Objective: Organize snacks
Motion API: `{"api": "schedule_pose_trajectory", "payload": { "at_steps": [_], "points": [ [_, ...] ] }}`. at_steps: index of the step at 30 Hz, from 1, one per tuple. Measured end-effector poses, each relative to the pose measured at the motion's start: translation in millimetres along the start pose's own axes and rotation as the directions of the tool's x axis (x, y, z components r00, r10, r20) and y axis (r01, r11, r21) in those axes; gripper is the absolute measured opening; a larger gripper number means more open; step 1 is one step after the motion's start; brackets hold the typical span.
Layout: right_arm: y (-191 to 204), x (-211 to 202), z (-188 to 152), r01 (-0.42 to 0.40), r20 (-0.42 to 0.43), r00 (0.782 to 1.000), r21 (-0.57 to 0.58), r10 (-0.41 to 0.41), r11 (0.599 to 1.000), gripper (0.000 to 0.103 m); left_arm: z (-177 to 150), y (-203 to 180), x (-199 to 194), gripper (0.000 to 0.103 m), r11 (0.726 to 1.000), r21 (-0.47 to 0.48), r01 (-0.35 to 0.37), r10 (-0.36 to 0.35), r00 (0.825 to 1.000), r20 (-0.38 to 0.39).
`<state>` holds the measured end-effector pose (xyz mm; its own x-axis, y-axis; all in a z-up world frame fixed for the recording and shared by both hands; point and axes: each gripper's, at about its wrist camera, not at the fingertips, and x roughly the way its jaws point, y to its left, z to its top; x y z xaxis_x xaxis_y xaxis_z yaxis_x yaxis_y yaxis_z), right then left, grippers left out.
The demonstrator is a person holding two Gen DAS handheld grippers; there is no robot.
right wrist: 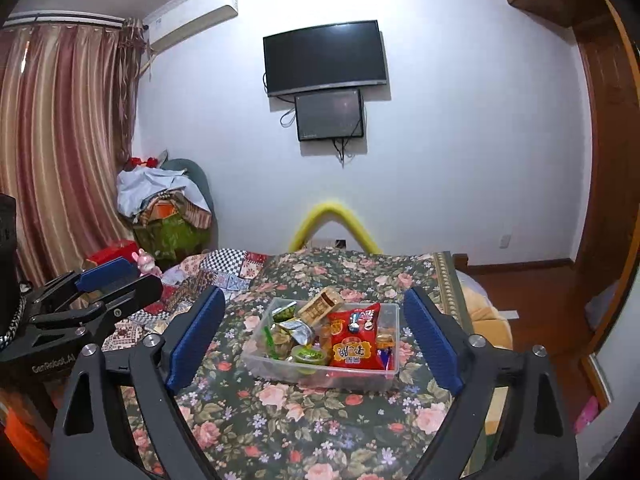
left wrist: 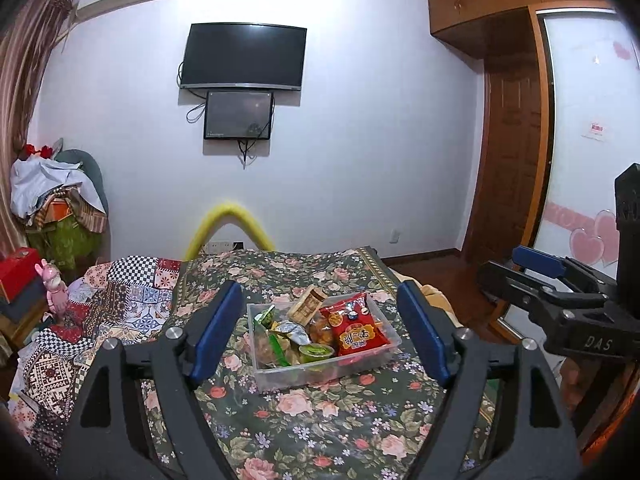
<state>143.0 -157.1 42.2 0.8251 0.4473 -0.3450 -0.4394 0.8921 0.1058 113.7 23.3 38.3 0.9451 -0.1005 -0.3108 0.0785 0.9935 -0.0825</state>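
I have both grippers up and back from the clear bin [left wrist: 320,376], which sits on the floral bed cover [left wrist: 320,420] dead ahead at twelve o'clock in each wrist view. My left gripper [left wrist: 320,336] and right gripper [right wrist: 316,340] both stand open with nothing between the pads. The bin's long side runs roughly left to right, the red snack bag [left wrist: 354,326] leaning toward its three o'clock end, so I judge the right gripper slightly nearer that bag.
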Motion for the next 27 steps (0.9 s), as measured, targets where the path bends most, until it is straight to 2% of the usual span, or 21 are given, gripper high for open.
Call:
{"api": "schedule_pose_trajectory", "payload": {
  "at_steps": [3, 15, 27],
  "points": [
    [2.7, -4.1, -1.8, 0.006, 0.01, 1.0, -0.001, -0.006, 1.0, 0.102, -1.5, -2.6, -8.0, 0.088, 1.0, -0.003, -0.007, 0.007, 1.0, 0.006],
    [10.2, -16.5, -10.2, 0.049, 0.03, 0.998, -0.023, -0.049, 0.999, 0.103, -8.0, -3.5, -23.5, 0.102, 0.999, -0.01, -0.033, 0.033, 0.999, 0.026],
    [11.6, -21.9, -12.8, 0.067, 0.034, 0.997, -0.027, -0.067, 0.997, 0.103, -11.8, -3.7, -22.3, 0.103, 0.999, -0.01, -0.032, 0.032, 0.999, 0.018]
  ]
}}
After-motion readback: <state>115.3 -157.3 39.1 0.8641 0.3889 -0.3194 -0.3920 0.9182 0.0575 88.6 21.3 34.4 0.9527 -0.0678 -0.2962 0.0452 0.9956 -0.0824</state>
